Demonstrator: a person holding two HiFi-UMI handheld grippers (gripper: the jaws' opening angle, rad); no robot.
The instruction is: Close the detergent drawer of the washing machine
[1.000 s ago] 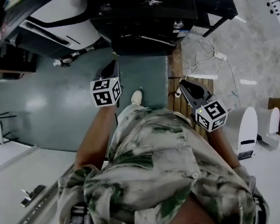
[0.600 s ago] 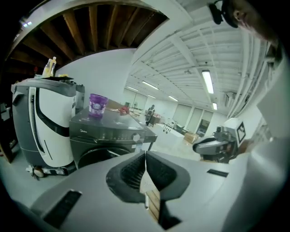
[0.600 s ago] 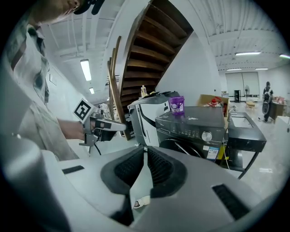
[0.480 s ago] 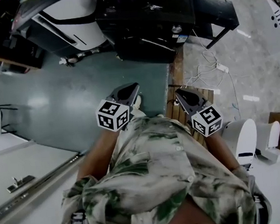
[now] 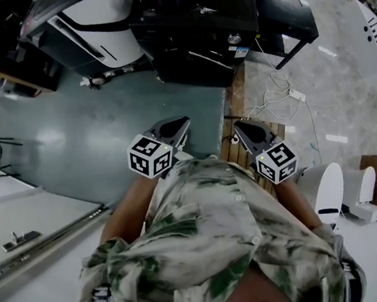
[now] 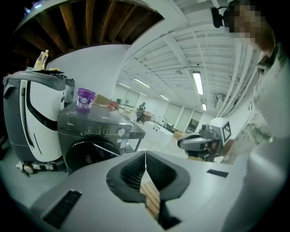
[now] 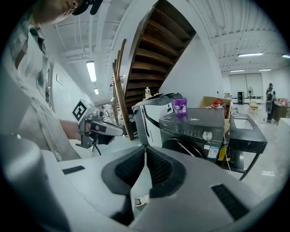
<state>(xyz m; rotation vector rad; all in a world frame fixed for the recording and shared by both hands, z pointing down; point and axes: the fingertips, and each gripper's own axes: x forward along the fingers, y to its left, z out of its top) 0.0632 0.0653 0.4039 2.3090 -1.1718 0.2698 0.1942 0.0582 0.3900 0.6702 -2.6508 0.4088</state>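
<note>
My left gripper [image 6: 145, 156] and right gripper [image 7: 145, 148] have their fingers pressed together, empty. The washing machine [image 7: 195, 131] stands well ahead; I can't make out its detergent drawer from here. I expect light, stiff plastic that slides easily: push the front face squarely

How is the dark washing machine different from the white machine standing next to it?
The washing machine is dark grey all over, while the white machine is white with dark edges. The washing machine has a round door and a silver knob; the white machine shows neither. The white machine stands taller. A purple tub sits on the washing machine. Both are big machines standing side by side.
</note>
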